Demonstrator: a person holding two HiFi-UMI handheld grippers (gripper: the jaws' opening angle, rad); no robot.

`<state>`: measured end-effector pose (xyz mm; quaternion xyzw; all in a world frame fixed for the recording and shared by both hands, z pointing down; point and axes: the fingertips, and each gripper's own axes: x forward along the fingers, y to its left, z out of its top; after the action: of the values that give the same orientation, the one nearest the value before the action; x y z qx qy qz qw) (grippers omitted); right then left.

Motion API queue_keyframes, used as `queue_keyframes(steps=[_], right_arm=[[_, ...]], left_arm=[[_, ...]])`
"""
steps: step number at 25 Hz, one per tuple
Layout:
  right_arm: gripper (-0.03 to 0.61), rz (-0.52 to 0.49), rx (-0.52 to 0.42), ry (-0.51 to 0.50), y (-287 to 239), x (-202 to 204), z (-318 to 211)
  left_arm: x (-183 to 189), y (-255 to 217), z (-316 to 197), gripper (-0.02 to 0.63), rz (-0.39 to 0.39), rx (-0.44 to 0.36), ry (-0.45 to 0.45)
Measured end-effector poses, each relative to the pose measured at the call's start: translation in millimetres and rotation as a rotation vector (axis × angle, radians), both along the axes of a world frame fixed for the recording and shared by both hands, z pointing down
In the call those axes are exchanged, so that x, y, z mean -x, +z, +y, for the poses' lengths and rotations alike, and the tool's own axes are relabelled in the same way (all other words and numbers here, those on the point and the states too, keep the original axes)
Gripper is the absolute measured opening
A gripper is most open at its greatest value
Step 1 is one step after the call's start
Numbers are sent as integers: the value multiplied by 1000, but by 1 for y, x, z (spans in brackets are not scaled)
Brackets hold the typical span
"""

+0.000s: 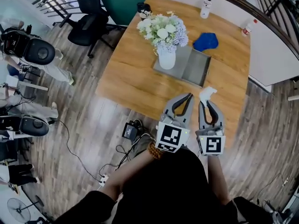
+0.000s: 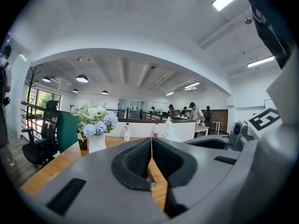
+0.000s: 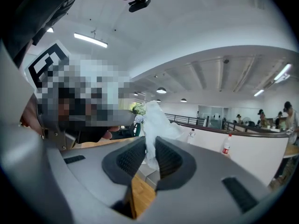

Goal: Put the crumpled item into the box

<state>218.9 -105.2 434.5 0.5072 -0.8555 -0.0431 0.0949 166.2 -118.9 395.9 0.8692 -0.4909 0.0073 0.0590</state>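
Note:
A crumpled white tissue (image 3: 154, 122) sticks up from between the jaws of my right gripper (image 3: 150, 158), which is shut on it. In the head view the tissue (image 1: 208, 93) shows above the right gripper (image 1: 204, 102), held over the near part of the wooden table (image 1: 135, 80). A low grey box (image 1: 191, 66) lies open on the table, ahead of both grippers. My left gripper (image 1: 189, 97) hangs beside the right one, its jaws pressed together with nothing between them; the left gripper (image 2: 151, 146) looks the same in its own view.
A white vase of pale flowers (image 1: 164, 36) stands at the box's left end. A blue cloth (image 1: 206, 41) lies past the box. Two small bottles (image 1: 205, 7) stand near the table's far edge. Office chairs (image 1: 88, 20) and floor cables (image 1: 133, 130) lie to the left.

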Motion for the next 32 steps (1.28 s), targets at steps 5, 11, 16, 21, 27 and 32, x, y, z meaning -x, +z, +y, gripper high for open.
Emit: queue_keyframes(steps=[5, 11, 16, 21, 27, 32], right_arm=[[71, -20, -3, 1, 1, -9, 3], [71, 12, 26, 6, 13, -14, 12], [71, 53, 71, 35, 28, -23, 13], [71, 75, 101, 57, 38, -31, 11], [72, 106, 97, 71, 42, -38, -2], [72, 145, 78, 46, 40, -39, -18]], left_arm=[[-11, 0, 6, 26, -23, -8, 6], [-20, 4, 7, 26, -26, 3, 35], [-24, 2, -3, 26, 6, -8, 42], [-35, 0, -4, 26, 15, -16, 82], [-30, 0, -4, 26, 21, -15, 74], [-21, -1, -5, 26, 24, -12, 52]])
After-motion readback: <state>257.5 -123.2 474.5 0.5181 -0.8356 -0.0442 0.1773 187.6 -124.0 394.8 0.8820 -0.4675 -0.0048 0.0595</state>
